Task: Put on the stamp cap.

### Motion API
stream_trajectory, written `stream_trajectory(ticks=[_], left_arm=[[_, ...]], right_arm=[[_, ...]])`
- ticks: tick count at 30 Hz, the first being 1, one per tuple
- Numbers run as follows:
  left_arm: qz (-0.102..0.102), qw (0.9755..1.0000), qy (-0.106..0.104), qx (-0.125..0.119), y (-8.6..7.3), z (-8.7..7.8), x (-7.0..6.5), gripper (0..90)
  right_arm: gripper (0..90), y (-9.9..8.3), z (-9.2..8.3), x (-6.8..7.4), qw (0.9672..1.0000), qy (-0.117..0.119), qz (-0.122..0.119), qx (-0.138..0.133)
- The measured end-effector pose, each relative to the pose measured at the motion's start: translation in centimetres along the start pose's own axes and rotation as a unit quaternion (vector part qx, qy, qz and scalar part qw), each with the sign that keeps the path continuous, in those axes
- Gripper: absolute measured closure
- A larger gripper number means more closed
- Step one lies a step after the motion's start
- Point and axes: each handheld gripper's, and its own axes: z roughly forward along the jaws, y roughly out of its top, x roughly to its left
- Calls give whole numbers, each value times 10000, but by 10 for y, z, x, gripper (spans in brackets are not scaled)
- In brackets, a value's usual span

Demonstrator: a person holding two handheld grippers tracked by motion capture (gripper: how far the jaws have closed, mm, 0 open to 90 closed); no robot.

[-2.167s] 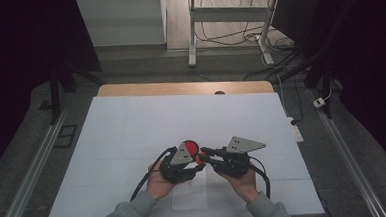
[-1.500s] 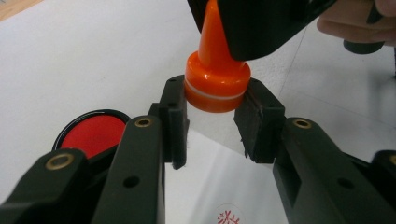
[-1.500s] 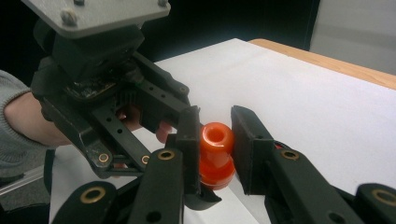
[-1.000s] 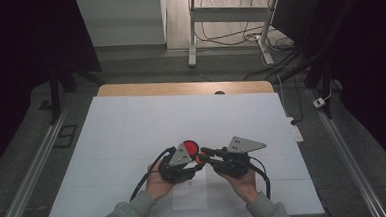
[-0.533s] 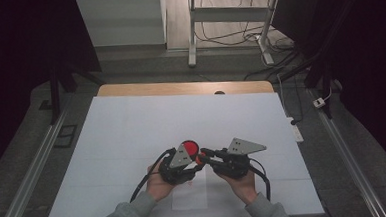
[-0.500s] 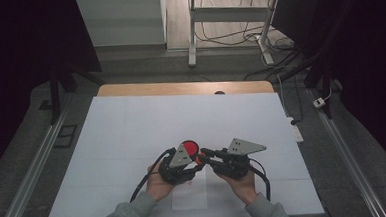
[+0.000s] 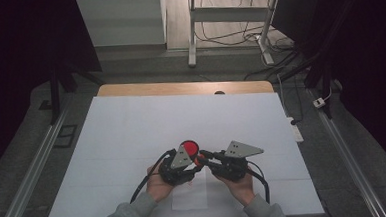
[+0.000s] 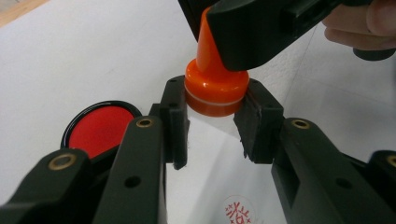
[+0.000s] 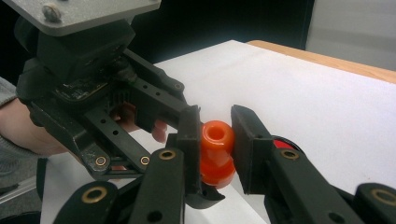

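Two grippers meet near the front edge of the desk (image 7: 131, 121) in the high view: our left gripper (image 7: 186, 165) and right gripper (image 7: 203, 160) converge on an orange stamp (image 7: 199, 161), just in front of the red ink pad (image 7: 188, 148).

Looking along the left gripper (image 8: 212, 121), we see its pads clenched on the wide base of the stamp (image 8: 215, 86), lifted off the paper (image 8: 205, 186). The ink pad (image 8: 100, 126) lies to the left, and a red imprint (image 8: 239, 211) marks the paper below.

From the right gripper (image 9: 215, 140), the jaws squeeze the stamp's (image 9: 217, 151) narrow handle, so both tongs grasp the one stamp.

We judge it light, stiff and smooth plastic, likely to slip if pinched on the tapered neck. The flat-sided base or the handle's bulge gives the surest hold; the inked face should stay untouched.
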Motion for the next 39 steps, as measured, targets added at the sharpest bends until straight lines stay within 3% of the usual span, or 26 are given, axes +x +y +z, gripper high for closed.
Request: stream_trajectory(ticks=[15, 39], left_arm=[[115, 9999, 39, 120, -2, 0, 1, 649], [-102, 9999, -11, 82, -5, 7, 3, 638]], right_arm=[[729, -6, 3, -1, 9999, 20, 123, 10], [726, -4, 4, -1, 9998, -91, 42, 157]])
